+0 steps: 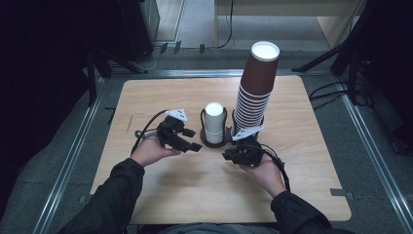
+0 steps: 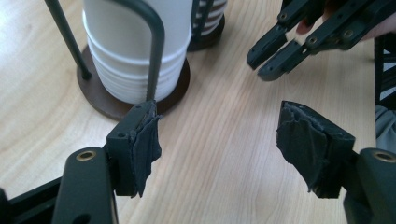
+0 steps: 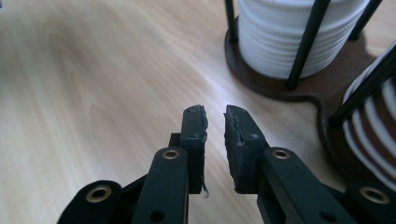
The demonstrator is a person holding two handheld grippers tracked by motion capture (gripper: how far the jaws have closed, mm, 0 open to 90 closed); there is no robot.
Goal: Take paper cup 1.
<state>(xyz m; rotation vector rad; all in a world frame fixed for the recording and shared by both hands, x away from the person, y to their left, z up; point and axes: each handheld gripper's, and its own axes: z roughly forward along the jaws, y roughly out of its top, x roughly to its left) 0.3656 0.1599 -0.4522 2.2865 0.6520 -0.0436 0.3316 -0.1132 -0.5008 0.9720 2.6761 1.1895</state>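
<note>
We hold our left tongs (image 1: 196,146) just to the left of the short stack of white paper cups (image 1: 214,122). The stack stands in a dark wire holder (image 1: 215,142) on the wooden worktop (image 1: 160,97). In the left gripper view these tongs are apart, with nothing between the pads (image 2: 148,140), and the white cups (image 2: 135,46) sit just ahead of them. Our right tongs (image 1: 229,155) sit just in front of the holder, a little to its right. In the right gripper view their pads (image 3: 236,135) are almost together, with a thin gap and nothing in it.

A tall stack of brown paper cups (image 1: 253,87) rises just behind the right tongs.

We think these cups are very light and thin. A hard squeeze would likely dent them, and their smooth sides may slip. The best place to take hold looks like the rolled rim of the top white cup, where the paper is stiffer. The cups nest tightly, so one may drag its neighbour up with it.
</note>
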